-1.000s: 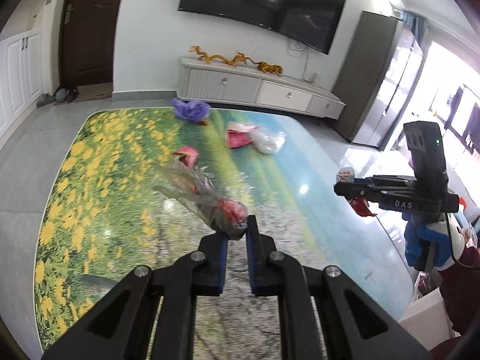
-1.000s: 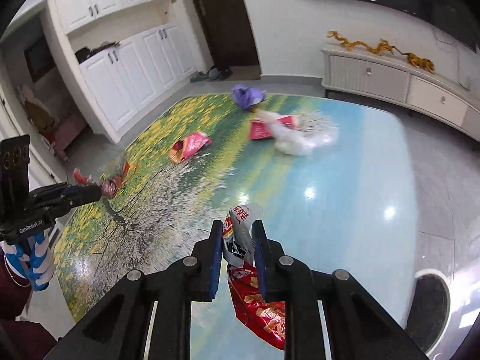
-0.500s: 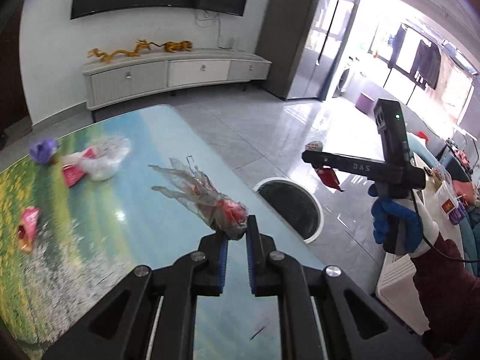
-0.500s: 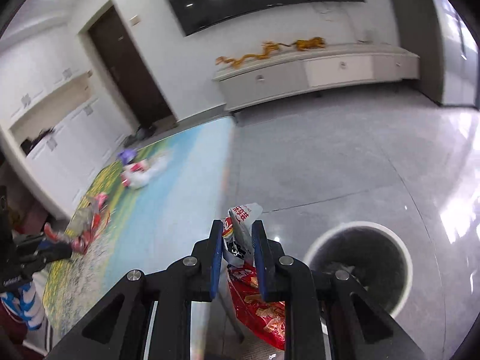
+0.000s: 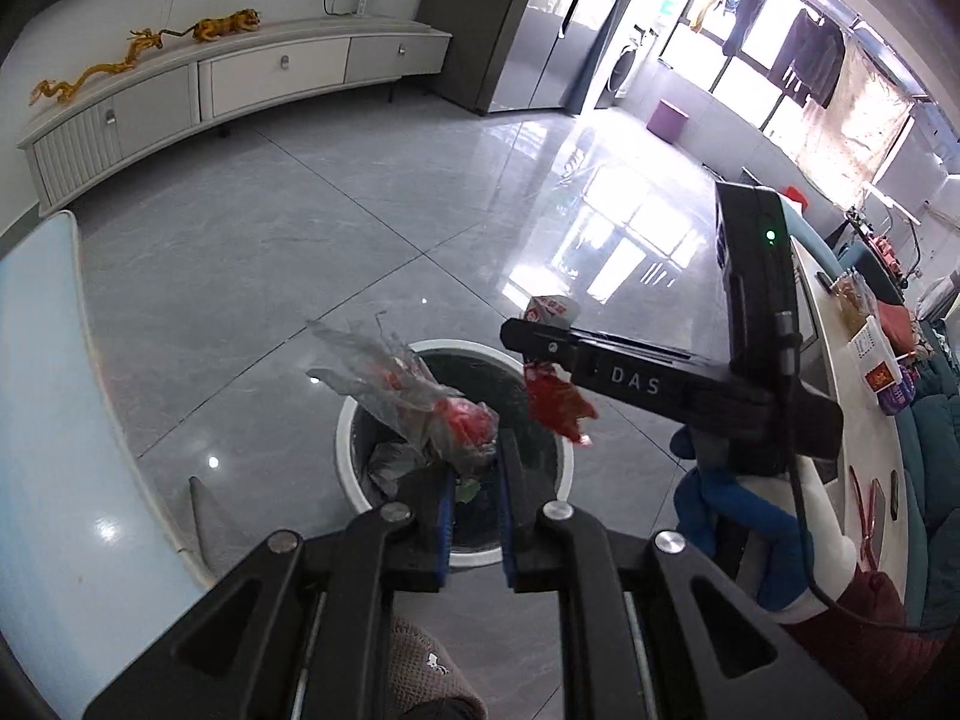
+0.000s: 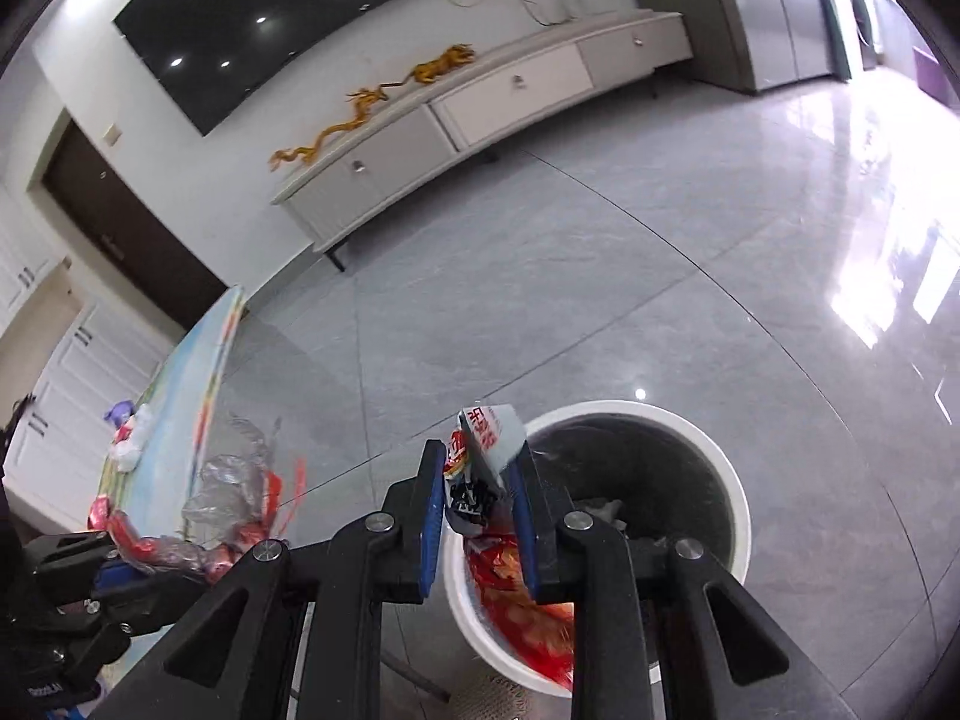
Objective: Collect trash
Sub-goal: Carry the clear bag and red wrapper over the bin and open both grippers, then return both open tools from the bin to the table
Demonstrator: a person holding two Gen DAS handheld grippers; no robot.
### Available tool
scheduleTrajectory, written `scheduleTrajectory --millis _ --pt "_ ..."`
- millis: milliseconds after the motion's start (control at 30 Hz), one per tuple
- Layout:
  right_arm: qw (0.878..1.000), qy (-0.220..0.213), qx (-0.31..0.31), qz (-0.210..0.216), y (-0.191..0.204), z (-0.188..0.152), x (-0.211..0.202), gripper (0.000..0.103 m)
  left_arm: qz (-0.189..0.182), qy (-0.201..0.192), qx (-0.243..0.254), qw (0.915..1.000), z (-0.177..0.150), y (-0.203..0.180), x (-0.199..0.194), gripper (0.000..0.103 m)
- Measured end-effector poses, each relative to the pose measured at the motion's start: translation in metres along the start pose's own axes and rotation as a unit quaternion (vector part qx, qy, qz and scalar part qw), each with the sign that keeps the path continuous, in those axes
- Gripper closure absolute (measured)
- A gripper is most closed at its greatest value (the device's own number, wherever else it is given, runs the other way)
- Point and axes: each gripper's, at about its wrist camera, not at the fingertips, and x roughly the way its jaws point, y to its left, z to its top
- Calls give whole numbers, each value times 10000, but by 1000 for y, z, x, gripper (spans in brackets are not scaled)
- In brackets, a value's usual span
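Both tongs hang over the bin (image 5: 354, 420). The left tongs (image 5: 474, 468) pinch a clear wrapper (image 5: 408, 396), the right tongs (image 6: 480, 498) a red snack bag (image 6: 516, 600); their jaws have just been opening slightly. The light wrapper may drift past the rim.

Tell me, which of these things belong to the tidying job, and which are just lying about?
Part of the job:
- crumpled clear plastic wrapper, in the left gripper
- red printed snack bag, in the right gripper
- round white waste bin

Just there:
- long white TV cabinet
- golden dragon ornament
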Motion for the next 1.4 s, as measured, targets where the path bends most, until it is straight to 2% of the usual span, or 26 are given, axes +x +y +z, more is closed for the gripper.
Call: scheduleTrajectory --millis 67,200,267,400,567,700,867,1167,1400 --pt "9998 34 134 -112 -12 0 4 81 -70 98 -63 9999 5 0 15 85" --pt "9990 6 293 -325 -23 -4 1 60 -204 136 -209 9995 13 -2 29 61" --pt "9988 -1 304 -371 -26 -6 -1 60 -205 109 -226 9995 17 -3 30 55" --pt "9986 -36 265 -462 -24 -9 -10 60 -201 52 -256 9995 16 -2 19 55" --pt "9986 -138 169 -483 -13 -12 -26 60 3 -111 -265 9996 13 2 -3 55" --pt "9984 -324 50 -453 7 -13 -48 60 246 -489 -272 9981 6 7 -37 55" --pt "9971 -642 -154 -387 37 -12 -84 59 587 -1008 -386 9924 -3 18 -85 55" --pt "9914 -1003 -817 -190 116 -17 -132 56 874 -1331 -519 9859 -46 49 -162 55" --pt "9861 -1066 -1276 -30 178 -27 -146 54 1218 -1654 -753 9758 -98 93 -226 54"
